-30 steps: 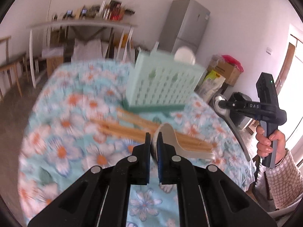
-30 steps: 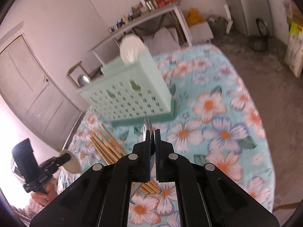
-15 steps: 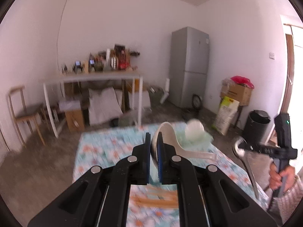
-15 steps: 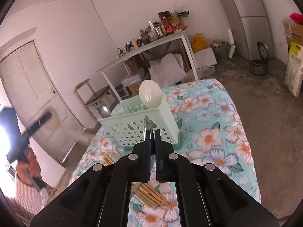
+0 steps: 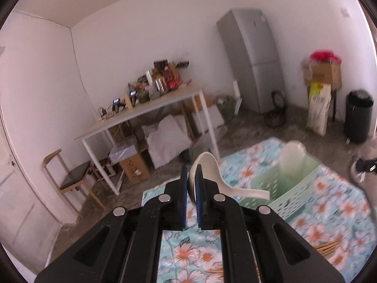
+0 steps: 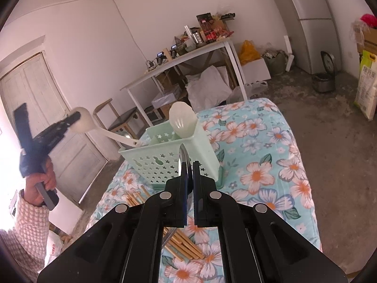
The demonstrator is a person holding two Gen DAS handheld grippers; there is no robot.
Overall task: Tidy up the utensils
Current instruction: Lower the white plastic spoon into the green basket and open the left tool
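Observation:
My left gripper (image 5: 190, 185) is shut on the bowl of a white ceramic spoon (image 5: 212, 176), whose handle points right toward the mint green utensil basket (image 5: 294, 188). In the right wrist view the same spoon (image 6: 94, 125) reaches over the basket's (image 6: 165, 162) left rim. A white spoon (image 6: 182, 120) stands upright in the basket. My right gripper (image 6: 188, 172) is shut on a metal spoon (image 6: 182, 162), held in front of the basket. Wooden chopsticks (image 6: 183, 243) lie on the floral tablecloth (image 6: 271, 165) below it.
A white side table (image 6: 188, 56) with clutter, a wooden chair (image 5: 70, 176), a white sack (image 5: 167, 136), a grey fridge (image 5: 254, 56), a black bin (image 5: 358, 115) and boxes stand around the room. A white door (image 6: 47, 118) is at left.
My left gripper has lifted the white spoon from the table and swung its handle over the basket. My right gripper has drawn back and up with the metal spoon.

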